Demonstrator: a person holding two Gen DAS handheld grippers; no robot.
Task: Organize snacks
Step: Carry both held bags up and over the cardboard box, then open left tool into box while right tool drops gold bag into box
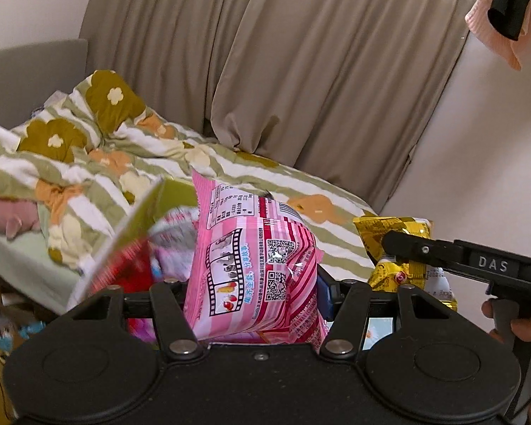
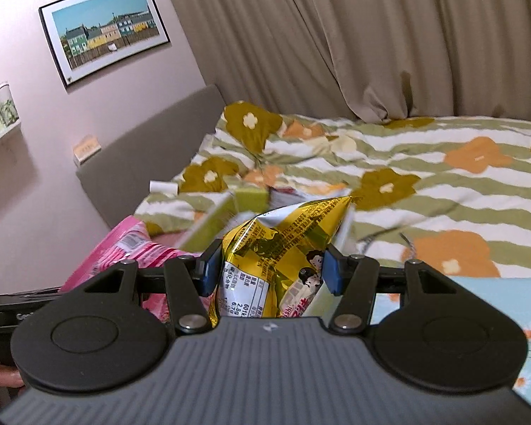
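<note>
So in my left wrist view, far left of the frame is the bed (image 1: 272, 177) with its striped flower duvet (image 1: 88, 148). Moving in, there's a blurry green box flap (image 1: 131, 226) at lower left with red and white packets under it; can't tell what those are. Dead centre, my left claw (image 1: 256, 294) is clamped on the pink snack bag (image 1: 255, 265), which stands up between the fingers, QR codes facing me. Over at the right edge I can see my right claw (image 1: 403, 248) from the side, pinching the yellow snack bag (image 1: 396, 276), with my hand (image 1: 527, 333) on the handle below it.

Right wrist view: upper left has a framed picture (image 2: 106, 32) on the wall, the grey headboard (image 2: 152, 156) beneath it. Lower left, the pink bag (image 2: 124, 248) pokes in. Centre, my right claw's blue pads (image 2: 331, 272) squeeze the yellow bag (image 2: 283, 248) from both sides. Beige curtains (image 2: 371, 35) fill the upper right, above the duvet.
</note>
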